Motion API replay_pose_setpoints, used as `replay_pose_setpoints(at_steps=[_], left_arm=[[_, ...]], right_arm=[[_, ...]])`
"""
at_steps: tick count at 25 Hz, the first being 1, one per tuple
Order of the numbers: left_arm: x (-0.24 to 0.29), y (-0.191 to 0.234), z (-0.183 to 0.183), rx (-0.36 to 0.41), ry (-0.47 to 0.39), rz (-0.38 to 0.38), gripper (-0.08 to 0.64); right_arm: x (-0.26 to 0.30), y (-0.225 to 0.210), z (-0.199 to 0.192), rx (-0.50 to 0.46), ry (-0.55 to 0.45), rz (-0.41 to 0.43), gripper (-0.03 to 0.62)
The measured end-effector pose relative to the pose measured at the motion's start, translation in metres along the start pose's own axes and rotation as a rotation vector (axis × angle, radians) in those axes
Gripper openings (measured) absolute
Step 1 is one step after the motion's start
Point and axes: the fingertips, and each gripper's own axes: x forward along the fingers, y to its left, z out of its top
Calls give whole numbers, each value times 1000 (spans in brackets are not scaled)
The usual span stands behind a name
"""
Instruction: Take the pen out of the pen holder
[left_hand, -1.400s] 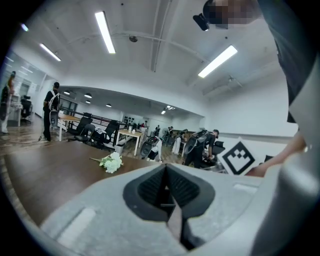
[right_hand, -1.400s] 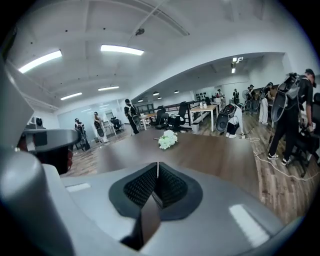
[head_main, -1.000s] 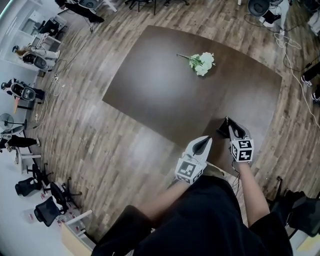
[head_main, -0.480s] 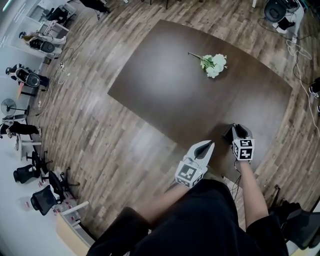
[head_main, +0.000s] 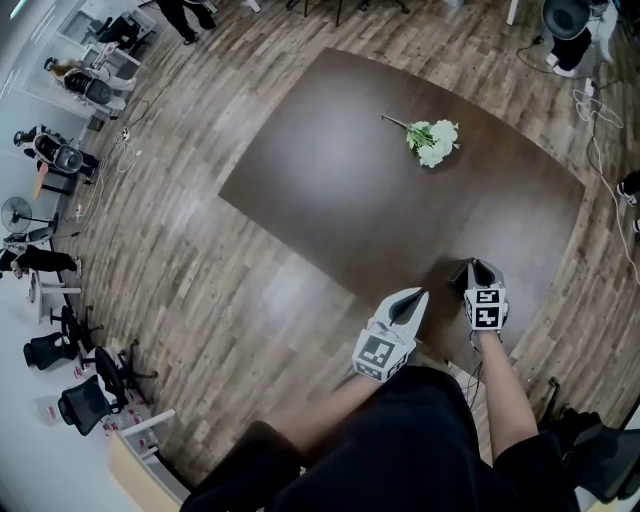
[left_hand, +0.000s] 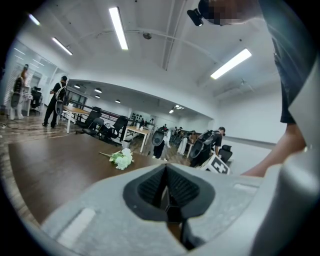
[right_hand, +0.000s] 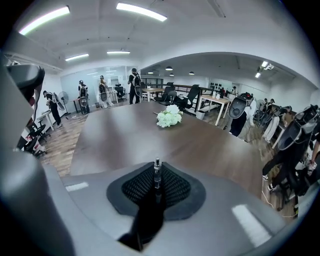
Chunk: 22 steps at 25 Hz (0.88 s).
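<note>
Pen (right_hand: 157, 173) sits clenched between the pads of the right tool (head_main: 477, 273), tip pointing outward, at the dark counter's (head_main: 330, 170) 5 o'clock edge, probably being carried clear. No pen holder can be made out. The left tool (head_main: 407, 304), closed on nothing, hangs at its 8 o'clock. White flowers (head_main: 434, 141) lie toward 1 o'clock. Around the counter are wood floor (head_main: 190, 280) and office chairs (head_main: 85, 402).

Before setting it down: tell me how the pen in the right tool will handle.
The pen looks slim and round: probably light, and apt to roll on the table. Only its thin tip shows past the right tool's shut jaws, so it might pivot if bumped.
</note>
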Motion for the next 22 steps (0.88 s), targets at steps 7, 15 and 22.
replay_pose_setpoints(at_steps=[7,15,22], left_arm=[[-16,4,10,8,-38,-16,3],[-36,0,37,58,-87,-50,3],[-51,-12,53,93,-102,-77,3]], right_arm=[[-18,6,2,50,-11,-39,44],[-78,14,26,152,-127,-63,44],[-155,19,48,217,-284,-97,45]])
